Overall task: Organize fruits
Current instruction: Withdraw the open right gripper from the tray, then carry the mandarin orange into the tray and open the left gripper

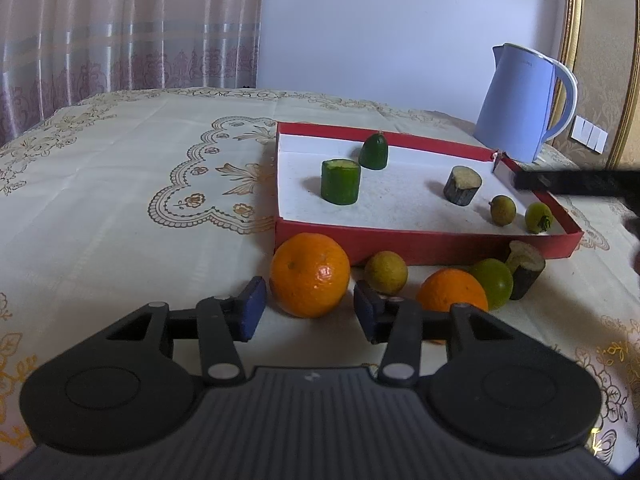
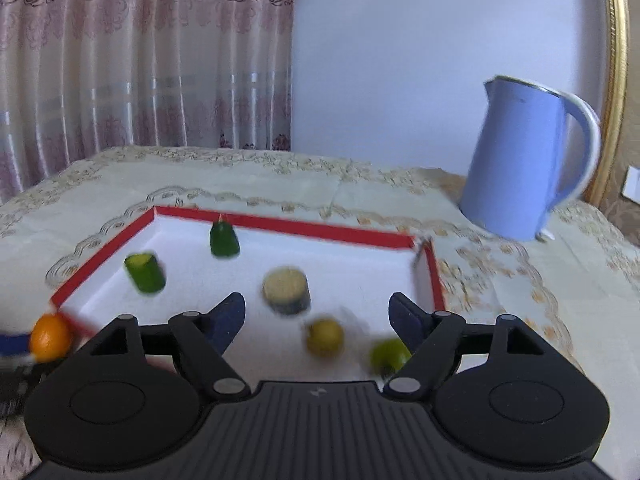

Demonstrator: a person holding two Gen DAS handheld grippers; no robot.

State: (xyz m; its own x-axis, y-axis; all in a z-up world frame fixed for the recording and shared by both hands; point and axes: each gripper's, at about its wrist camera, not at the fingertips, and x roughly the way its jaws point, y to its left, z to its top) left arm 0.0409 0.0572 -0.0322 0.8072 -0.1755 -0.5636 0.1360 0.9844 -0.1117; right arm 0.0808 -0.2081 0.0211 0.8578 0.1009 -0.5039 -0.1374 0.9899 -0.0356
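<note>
Left gripper (image 1: pixel 310 310) spread wide, low over the worktop (image 1: pixel 120 208), just short of a large orange (image 1: pixel 310 275) lying outside the red tray (image 1: pixel 400 242). Right gripper (image 2: pixel 316 314) likewise spread, empty, above the tray's fruits.

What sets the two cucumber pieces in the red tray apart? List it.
The cylindrical cucumber piece is cut flat at the top and shows pale flesh; the tapered cucumber piece narrows to a rounded, uncut tip. The cylindrical one looks wider and stands nearer the tray's front; the tapered one stands behind it, by the back wall. Both are dark green, upright and inside the red tray.
</note>
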